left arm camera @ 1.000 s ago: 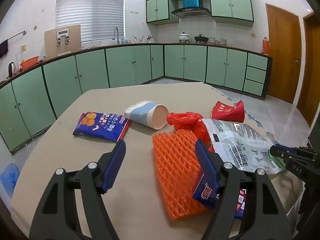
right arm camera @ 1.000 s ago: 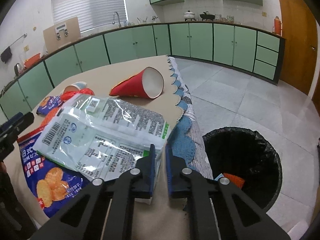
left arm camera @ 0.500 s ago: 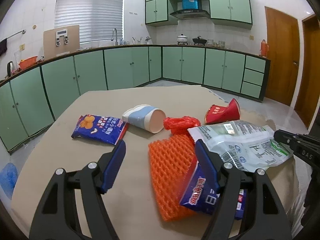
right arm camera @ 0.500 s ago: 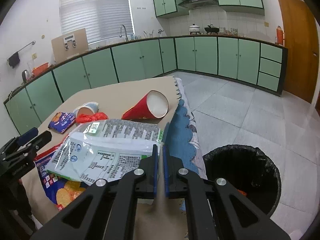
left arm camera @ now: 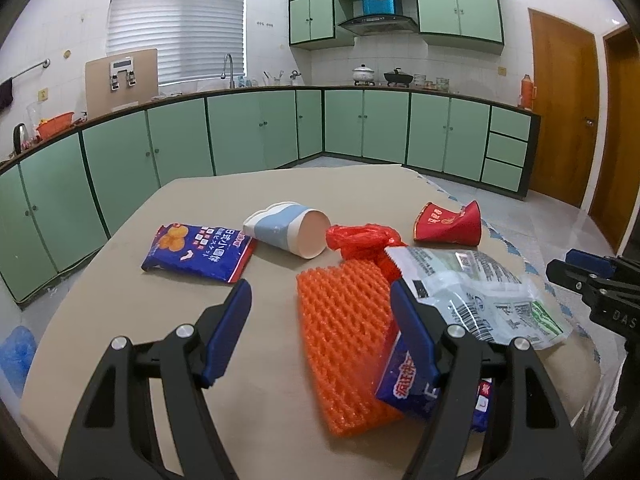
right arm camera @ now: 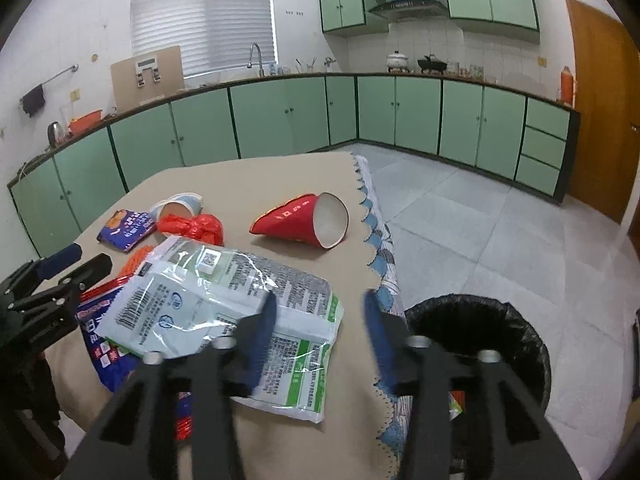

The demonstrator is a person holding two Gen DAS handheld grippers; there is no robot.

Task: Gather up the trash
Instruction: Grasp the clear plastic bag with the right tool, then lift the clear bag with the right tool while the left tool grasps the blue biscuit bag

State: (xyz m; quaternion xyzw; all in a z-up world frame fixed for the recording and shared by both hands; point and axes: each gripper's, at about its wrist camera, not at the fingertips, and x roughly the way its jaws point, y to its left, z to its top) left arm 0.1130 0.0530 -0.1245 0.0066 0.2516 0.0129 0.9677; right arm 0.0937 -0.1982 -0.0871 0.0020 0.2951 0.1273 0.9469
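The right gripper (right arm camera: 318, 322), jaws just parted, hovers empty above a clear printed bag (right arm camera: 224, 300) lying on the beige table (right arm camera: 256, 176) (black-lined bin (right arm camera: 516, 344) alongside); the left gripper (left arm camera: 320, 312) stands wide over orange foam netting (left arm camera: 344, 340).

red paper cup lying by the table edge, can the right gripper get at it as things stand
Probably yes. The right gripper has just been opening, with nothing gripped between its pads. The red paper cup lies on its side on bare table beyond the clear plastic bag, with nothing on top of it.

table's far half (left arm camera: 248, 188) bare, litter crowding near edge
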